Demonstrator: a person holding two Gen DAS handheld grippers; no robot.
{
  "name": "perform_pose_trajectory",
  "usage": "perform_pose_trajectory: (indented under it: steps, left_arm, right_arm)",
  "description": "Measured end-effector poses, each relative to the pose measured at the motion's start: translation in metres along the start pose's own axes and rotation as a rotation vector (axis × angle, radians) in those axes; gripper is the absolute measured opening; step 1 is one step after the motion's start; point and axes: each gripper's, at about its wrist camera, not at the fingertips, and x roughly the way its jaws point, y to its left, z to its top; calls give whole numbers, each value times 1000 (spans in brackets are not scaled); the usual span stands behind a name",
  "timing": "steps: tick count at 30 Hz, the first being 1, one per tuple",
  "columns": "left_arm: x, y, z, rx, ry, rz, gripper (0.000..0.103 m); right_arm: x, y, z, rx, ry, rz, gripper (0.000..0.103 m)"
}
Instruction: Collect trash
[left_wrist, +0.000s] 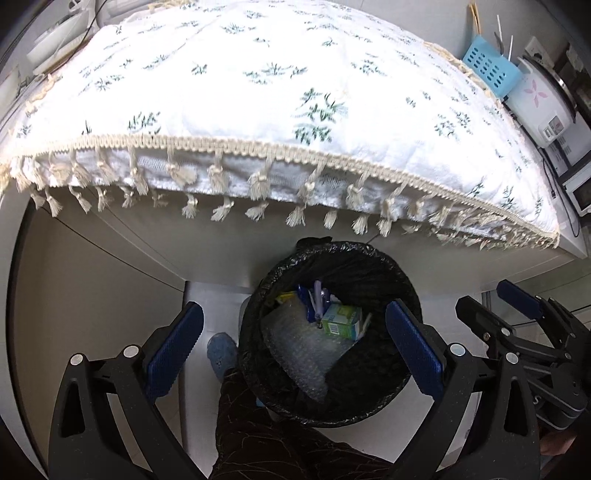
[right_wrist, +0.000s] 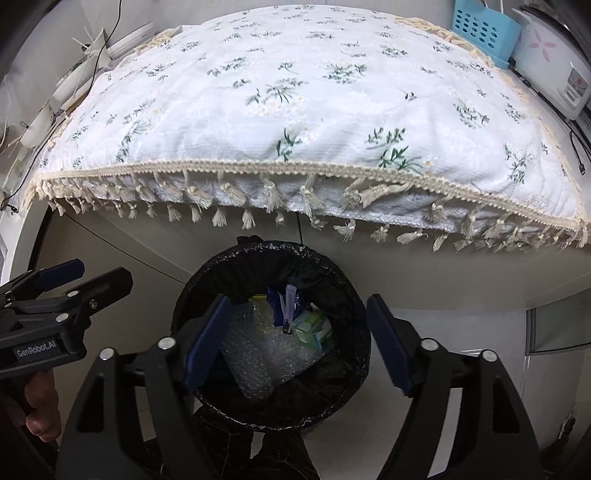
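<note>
While both grippers hang above the floor bin, the scene reads as follows.

Left gripper (left_wrist: 293, 345): fingers spread wide, nothing between the blue pads (left_wrist: 173, 350); it hovers over the bin mouth.
Right gripper (right_wrist: 295, 341): fingers likewise wide apart and empty, framing the bin from above.
Bin (left_wrist: 373, 406): round, lined with a black bag (right_wrist: 207, 284), standing on the floor just in front of the table edge.
Trash inside: a sheet of bubble wrap (left_wrist: 299, 354), a green carton (left_wrist: 341, 321), blue-and-white wrappers (right_wrist: 286, 302), all lying loose in the bottom.
Table: covered by a white floral cloth (left_wrist: 258, 92) with a tasselled fringe (right_wrist: 251, 218); no loose trash shows on the cloth in either view.
Handling, bubble wrap: probably very light, soft and springy; pinch a bunched fold, since a flat sheet would likely slide off the pads.
Handling, carton: light and crushable; likely best taken across its narrow faces with a gentle squeeze.
Handling, bag liner: thin, slippery film that tears easily; if the bag is to be lifted out, gather the rim where it folds over the bin lip.
Progress: judging by the bare cloth, collection looks nearly finished.
</note>
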Motion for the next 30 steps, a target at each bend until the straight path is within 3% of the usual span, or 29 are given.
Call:
perform_pose_trajectory:
  steps: [3, 9, 21, 30]
  left_arm:
    - [-11, -1, 5, 8, -7, 9, 97]
    - [-48, -5, 12, 9, -23, 12, 97]
    - [-141, -18, 14, 14, -43, 19, 97]
    - [-177, -29, -2, 85, -71, 17, 97]
  right_arm:
    - [-17, -3, 3, 9, -18, -6, 88]
    - [-56, -10, 7, 52, -31, -38, 93]
    - [-163, -8, 11, 110, -76, -16, 93]
    - [-193, 0, -8, 132, -47, -43, 93]
